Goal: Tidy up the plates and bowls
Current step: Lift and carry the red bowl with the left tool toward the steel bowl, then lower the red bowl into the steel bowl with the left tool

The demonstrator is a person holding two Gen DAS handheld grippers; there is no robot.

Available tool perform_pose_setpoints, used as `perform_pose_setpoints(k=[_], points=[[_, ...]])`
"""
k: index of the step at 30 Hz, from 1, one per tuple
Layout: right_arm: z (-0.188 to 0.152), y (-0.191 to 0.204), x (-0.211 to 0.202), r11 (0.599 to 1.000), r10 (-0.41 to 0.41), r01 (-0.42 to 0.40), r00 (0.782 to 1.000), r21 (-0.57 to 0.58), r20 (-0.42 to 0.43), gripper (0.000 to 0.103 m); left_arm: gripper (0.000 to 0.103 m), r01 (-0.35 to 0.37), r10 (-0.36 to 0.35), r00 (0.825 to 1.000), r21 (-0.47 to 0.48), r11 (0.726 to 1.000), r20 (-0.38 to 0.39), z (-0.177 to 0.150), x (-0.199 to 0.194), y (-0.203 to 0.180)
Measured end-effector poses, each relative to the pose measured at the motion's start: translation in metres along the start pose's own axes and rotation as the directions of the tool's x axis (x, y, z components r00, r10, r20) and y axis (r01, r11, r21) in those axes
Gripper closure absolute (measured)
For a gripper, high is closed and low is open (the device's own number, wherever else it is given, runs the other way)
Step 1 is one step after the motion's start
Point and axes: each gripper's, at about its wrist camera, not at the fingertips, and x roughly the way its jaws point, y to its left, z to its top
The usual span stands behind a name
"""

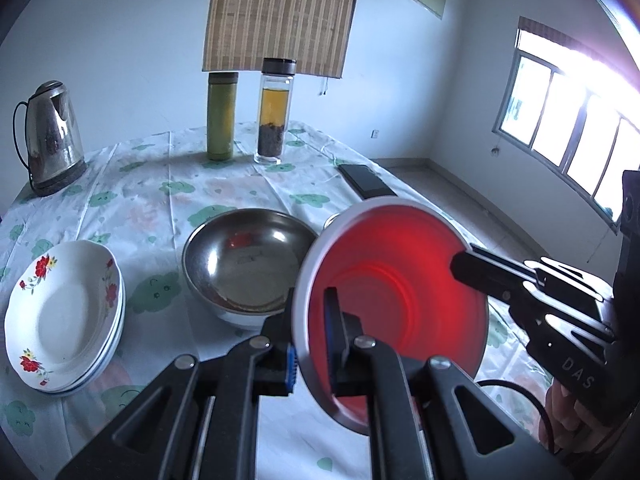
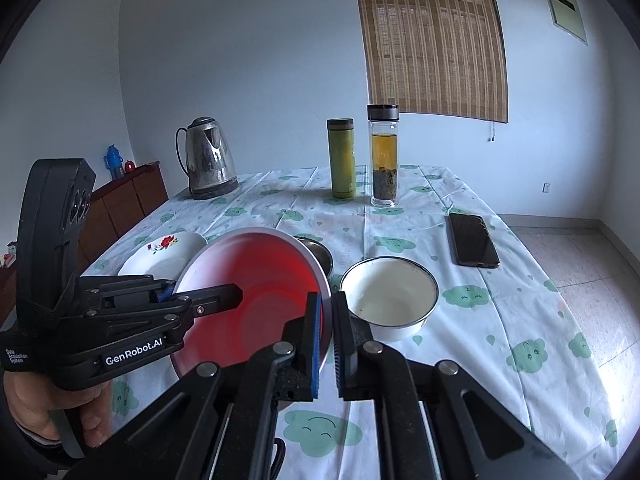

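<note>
Over the cloud-print bench (image 2: 500, 320), both grippers, left gripper (image 1: 312, 332) and right gripper (image 2: 326, 320), clamp the round red white-rimmed bowl (image 1: 400, 300), seemingly lifted; nesting into the steel bowl (image 1: 248, 264) likely follows.

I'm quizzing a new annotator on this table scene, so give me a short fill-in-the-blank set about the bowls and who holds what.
1. Both the left gripper and the right gripper have their jaws clamped on the rim of the ___ bowl.
2. The flowered plates are ___ on one another.
3. The white enamel bowl holds ___.
4. The phone lies ___ on the tablecloth.

Missing words: red; stacked; nothing; flat
</note>
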Motion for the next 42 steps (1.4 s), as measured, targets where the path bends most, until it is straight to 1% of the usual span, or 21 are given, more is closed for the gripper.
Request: perform_pose_setpoints(k=[12,27,42], points=[[0.009,0.004,0.008,1.000,0.013,-0.013,1.000,-0.004,0.009,0.097,0.095,-0.018,0.018,1.000,-0.019,1.000,0.018,0.010,0.001,0.010],[0.030,0.004,0.034,0.999,0.038,-0.038,0.999,-0.029,0.006,0.097,0.095,-0.050,0.052,0.998,-0.044,0.998,0.029,0.033,0.014,0.028],[0.044,0.001,0.067,0.997,0.057,-0.059,0.998,-0.042,-0.038,0.096,0.095,-0.070,0.069,0.998,-0.087,0.994,-0.006,0.039,0.034,0.047]])
